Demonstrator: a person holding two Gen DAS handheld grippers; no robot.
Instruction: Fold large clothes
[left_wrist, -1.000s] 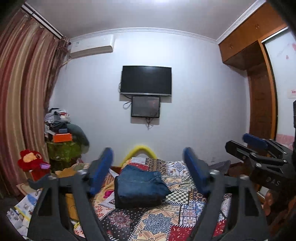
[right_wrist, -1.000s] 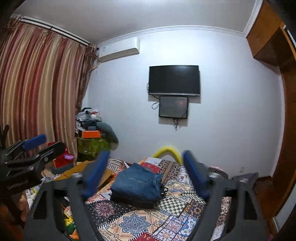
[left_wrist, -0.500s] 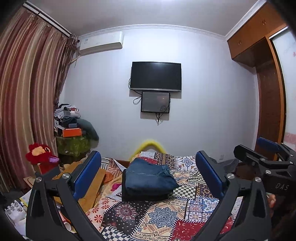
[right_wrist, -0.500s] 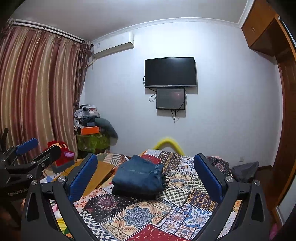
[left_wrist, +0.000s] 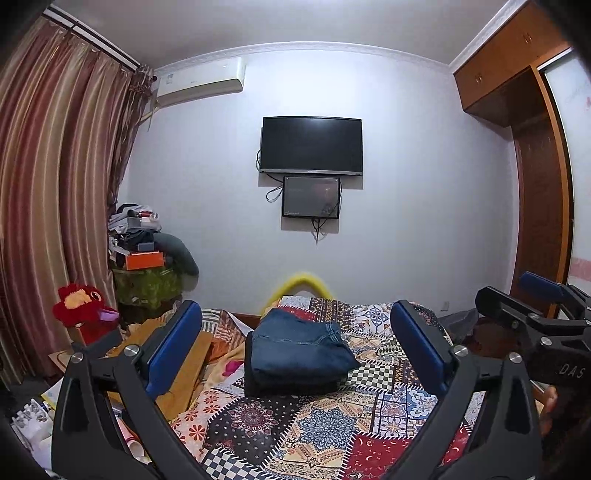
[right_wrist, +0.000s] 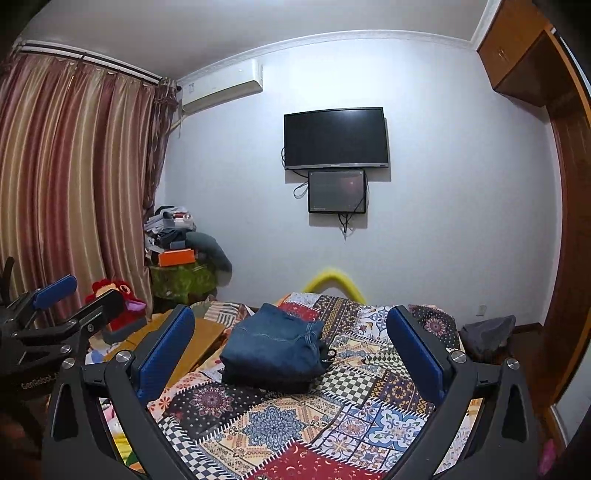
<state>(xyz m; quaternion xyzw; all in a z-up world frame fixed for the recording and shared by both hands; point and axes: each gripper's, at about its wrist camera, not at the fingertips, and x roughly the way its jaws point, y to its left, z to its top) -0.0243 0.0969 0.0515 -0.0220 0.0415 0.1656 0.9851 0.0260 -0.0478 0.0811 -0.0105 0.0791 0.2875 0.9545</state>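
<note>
Left wrist view shows the left gripper with fingers spread wide, gripping nothing; the right gripper is likewise wide and empty. Beyond them, folded jeans lie on the patchwork bed, below a wall television.

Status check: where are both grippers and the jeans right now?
Left gripper open, empty, raised. Right gripper open, empty, raised. Folded blue denim jeans lying on the patchwork quilt, untouched. Nothing between jaws and jeans.
</note>
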